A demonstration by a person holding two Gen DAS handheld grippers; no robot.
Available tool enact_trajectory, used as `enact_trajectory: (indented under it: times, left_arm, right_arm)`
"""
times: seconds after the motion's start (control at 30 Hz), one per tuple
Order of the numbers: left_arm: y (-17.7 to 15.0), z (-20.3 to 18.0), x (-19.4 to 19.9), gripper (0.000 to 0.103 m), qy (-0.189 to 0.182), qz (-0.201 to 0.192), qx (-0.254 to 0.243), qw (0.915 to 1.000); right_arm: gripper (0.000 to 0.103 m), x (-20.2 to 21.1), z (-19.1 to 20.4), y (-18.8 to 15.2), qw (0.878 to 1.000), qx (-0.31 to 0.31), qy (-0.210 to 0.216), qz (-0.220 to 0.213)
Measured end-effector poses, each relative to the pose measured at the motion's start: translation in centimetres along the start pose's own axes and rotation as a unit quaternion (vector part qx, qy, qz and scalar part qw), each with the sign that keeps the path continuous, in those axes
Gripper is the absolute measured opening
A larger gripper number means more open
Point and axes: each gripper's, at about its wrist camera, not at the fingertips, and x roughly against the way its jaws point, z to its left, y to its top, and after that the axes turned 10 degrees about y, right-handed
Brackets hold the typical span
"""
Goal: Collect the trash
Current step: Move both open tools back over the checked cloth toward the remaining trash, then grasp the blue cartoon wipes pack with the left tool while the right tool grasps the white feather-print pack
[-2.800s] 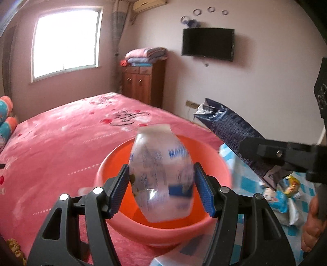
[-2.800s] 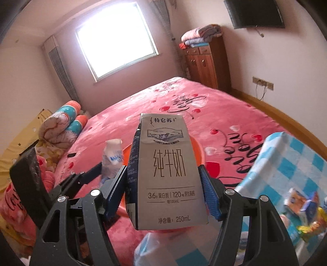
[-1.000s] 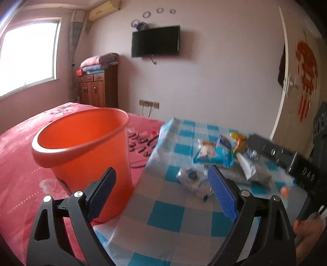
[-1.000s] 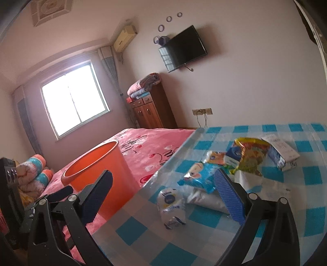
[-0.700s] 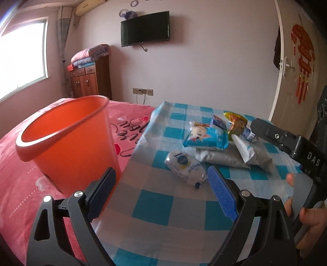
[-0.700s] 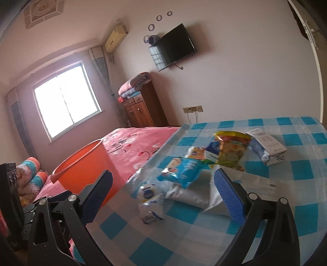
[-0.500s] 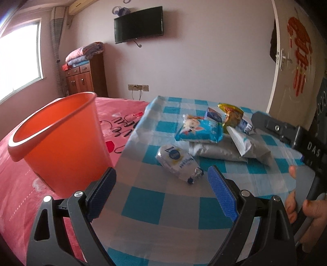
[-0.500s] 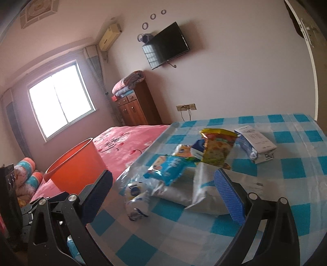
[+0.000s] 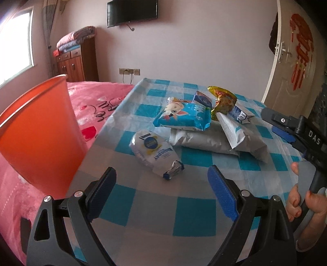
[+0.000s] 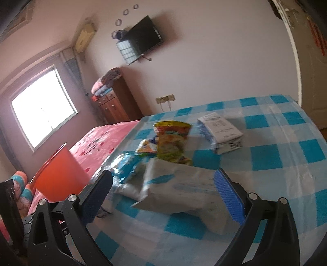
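Trash lies on a blue-checked tablecloth [image 9: 190, 210]. A small white pouch with a blue and yellow logo [image 9: 155, 152] lies just ahead of my open, empty left gripper [image 9: 161, 192]. Behind it are a blue snack pack [image 9: 184, 116], silvery bags [image 9: 216, 141], a yellow wrapper [image 9: 223, 100] and a crushed milk carton [image 9: 239, 114]. My right gripper [image 10: 163, 196] is open and empty, its fingers either side of a silvery bag [image 10: 179, 188]. The yellow wrapper [image 10: 172, 143] and crushed carton [image 10: 220, 131] lie beyond. The orange bin [image 9: 36, 131] stands left of the table.
A pink bed [image 9: 98, 100] lies behind the bin [image 10: 59, 174]. A wooden cabinet [image 9: 75, 63] with folded blankets stands at the far wall under a TV [image 9: 132, 10]. A door [image 9: 294, 57] is at the right. A hand [image 9: 306, 206] holds the right gripper's handle.
Both grippers let go of the pouch and milk carton held over the bin, then swung right to the table. Now both are open and closer to the trash pile.
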Motion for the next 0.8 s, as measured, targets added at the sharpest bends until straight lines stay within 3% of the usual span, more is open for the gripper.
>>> enact_trajectory:
  times: [0.2, 0.4, 0.67, 0.8]
  left_arm:
    - [0.9, -1.3, -1.5, 0.091, 0.006, 0.019, 0.002, 0.9998]
    - [3.2, -2.2, -1.9, 0.091, -0.002, 0.012, 0.008, 0.9999]
    - [6.7, -3.7, -3.9, 0.091, -0.075, 0.067, 0.087, 0.9912]
    - [8.0, -4.2, -5.5, 0.091, -0.076, 0.096, 0.134, 0.9834]
  right_arm:
    - [0.098, 0.3, -4.1, 0.7, 0.998, -0.062, -0.016, 0.004]
    - [0.098, 0.8, -6.6, 0.9, 0.996, -0.092, -0.017, 0.006]
    - [0.098, 0.7, -8.0, 1.1, 0.995, -0.104, -0.008, 0.01]
    - [0.098, 0.5, -8.0, 1.1, 0.995, -0.098, -0.004, 0.016]
